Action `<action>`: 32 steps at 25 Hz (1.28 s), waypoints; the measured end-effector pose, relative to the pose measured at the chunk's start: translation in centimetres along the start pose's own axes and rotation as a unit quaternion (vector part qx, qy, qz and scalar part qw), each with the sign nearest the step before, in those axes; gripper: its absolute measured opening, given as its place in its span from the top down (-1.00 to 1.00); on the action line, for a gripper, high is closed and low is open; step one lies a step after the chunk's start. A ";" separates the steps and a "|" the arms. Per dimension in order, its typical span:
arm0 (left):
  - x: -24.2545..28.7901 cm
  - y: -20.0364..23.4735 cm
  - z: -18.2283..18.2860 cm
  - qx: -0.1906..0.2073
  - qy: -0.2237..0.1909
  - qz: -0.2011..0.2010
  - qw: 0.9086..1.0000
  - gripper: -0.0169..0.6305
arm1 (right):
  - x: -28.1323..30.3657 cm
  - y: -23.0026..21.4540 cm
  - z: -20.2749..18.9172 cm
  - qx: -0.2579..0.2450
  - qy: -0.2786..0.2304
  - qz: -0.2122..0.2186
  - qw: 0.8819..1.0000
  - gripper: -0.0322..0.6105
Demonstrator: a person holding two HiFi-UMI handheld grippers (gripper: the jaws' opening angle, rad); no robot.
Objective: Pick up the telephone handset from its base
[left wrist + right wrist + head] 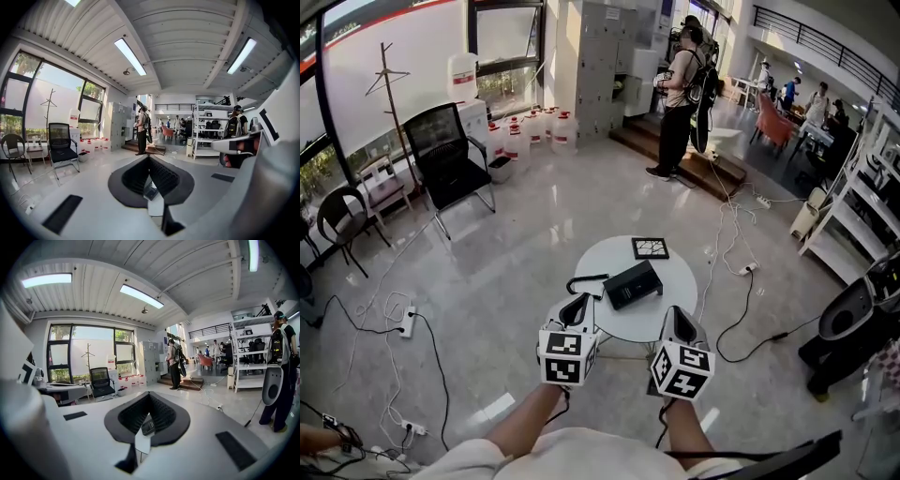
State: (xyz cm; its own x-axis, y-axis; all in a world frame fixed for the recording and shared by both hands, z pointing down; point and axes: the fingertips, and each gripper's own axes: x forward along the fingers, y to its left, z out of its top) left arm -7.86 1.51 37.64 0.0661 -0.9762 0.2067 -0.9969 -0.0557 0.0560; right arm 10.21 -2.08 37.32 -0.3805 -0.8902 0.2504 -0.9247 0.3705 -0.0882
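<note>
Small round white table (682,277) out on a glossy grey floor (516,244), seen from steeply above. On its middle, a black telephone (633,284), lying slantwise; handset too small here to tell apart from the base, nothing lifted clear of it. Black cord (584,278) curling away from the telephone's left end toward the table's left rim. Beyond the telephone, near the far rim and apart from it, a flat square black-framed thing (650,247) with a pale patterned face. Left gripper (577,307) and right gripper (678,322) held side by side at the table's near side, both aimed roughly level toward the telephone, short of it and touching nothing. Left tips close to the cord's near end, whether above or beside it not clear. Left jaws pressed together tip to tip, nothing pinched; a slice of the telephone visible through the slot under the joined tips in the left gripper view. Right jaws likewise closed tip to tip and empty, the same telephone glimpsed beneath them in the right gripper view. Around the table: black mesh office chair (445,155) at upper left, bare coat stand (386,70) behind it, row of white jugs with red caps (530,131) along the wall, grey lockers (605,56), a person with a backpack (680,94) standing on a low wooden step (712,173) beyond, white power strip (408,322) with trailing cables on the floor to the left.
</note>
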 end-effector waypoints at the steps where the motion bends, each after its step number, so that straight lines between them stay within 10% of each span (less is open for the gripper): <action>1: 0.4 -0.2 0.1 0.004 0.000 -0.001 1.000 0.90 | 0.3 -0.4 0.0 0.002 0.000 0.000 1.000 0.82; 32: 8.4 0.1 -1.5 0.026 0.021 -0.012 0.999 0.90 | 6.7 -4.6 -2.2 0.021 0.029 -0.024 0.999 0.82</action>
State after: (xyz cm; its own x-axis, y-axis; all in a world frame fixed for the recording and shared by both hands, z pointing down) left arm -7.37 -6.41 40.85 0.0911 -0.9648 0.2467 -0.9958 -0.0911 0.0113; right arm 11.90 -9.17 41.51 -0.3345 -0.8897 0.3108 -0.9424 0.3142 -0.1149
